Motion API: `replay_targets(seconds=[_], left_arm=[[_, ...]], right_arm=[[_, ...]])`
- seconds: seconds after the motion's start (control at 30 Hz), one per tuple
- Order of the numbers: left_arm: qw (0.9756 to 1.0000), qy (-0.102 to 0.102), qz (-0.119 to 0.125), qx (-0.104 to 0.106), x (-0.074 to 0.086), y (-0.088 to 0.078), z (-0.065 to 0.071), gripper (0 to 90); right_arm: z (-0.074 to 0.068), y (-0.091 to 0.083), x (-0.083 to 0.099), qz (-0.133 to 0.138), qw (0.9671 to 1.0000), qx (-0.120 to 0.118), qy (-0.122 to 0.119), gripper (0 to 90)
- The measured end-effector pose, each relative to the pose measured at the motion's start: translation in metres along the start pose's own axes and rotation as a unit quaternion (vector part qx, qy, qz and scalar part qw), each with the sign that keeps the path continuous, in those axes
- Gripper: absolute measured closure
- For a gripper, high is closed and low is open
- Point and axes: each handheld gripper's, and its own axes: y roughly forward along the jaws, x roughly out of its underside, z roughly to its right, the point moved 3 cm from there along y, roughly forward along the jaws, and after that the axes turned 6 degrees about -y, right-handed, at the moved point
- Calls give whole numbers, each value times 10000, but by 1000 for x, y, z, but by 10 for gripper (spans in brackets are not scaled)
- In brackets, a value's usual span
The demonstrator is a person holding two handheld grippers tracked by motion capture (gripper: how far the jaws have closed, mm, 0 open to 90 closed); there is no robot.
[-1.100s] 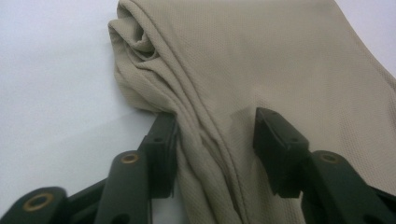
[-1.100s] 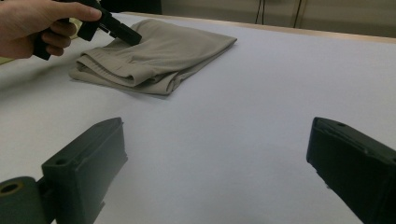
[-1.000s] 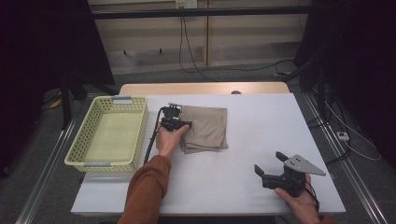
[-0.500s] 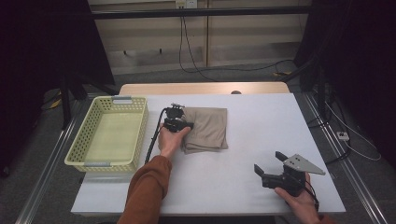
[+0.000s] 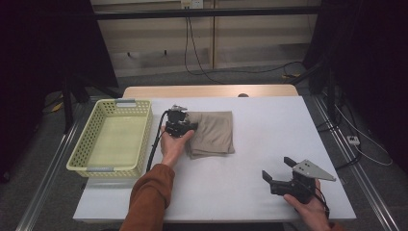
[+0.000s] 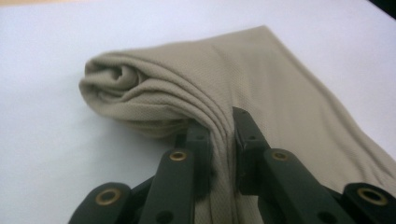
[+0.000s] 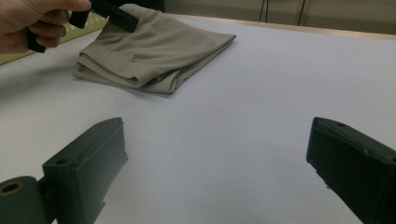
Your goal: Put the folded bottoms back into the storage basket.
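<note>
The folded beige cloth (image 5: 210, 133) lies near the middle of the white table (image 5: 250, 192), just right of the yellow basket (image 5: 110, 139). The left gripper (image 6: 219, 133) now pinches the left edge of the cloth, with several layers pressed between its jaws. Compared with a second ago, the hand has moved only a little at that edge, so the grip seems just made. I think the next step is to lift the cloth, perhaps toward the basket. The right gripper (image 5: 281, 173) rests at the near right with its jaws spread wide, holding nothing.
</note>
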Motion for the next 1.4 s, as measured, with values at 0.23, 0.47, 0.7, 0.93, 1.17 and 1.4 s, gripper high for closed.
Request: replay_targets(seconds=[0.23,0.47,0.7,0.93,1.17,1.4], left_arm=[[9993,118,328,100,-7,-12,6,801],[9984,241,496,96,-12,-26,9,803],[9961,373,774,213,-19,-46,14,804],[9941,408,949,320,-23,-62,16,806],[9907,593,1152,422,-26,-75,17,806],[9881,653,1326,433,-27,-90,18,806]], right_arm=[[0,-1,0,29,10000,8,20,44],[0,-2,-1,25,10000,11,16,44],[-1,-2,-1,36,10000,24,-3,48],[0,-1,-1,55,10000,21,31,48],[0,-2,-1,68,10000,9,41,48],[0,-2,-1,62,10000,26,9,47]])
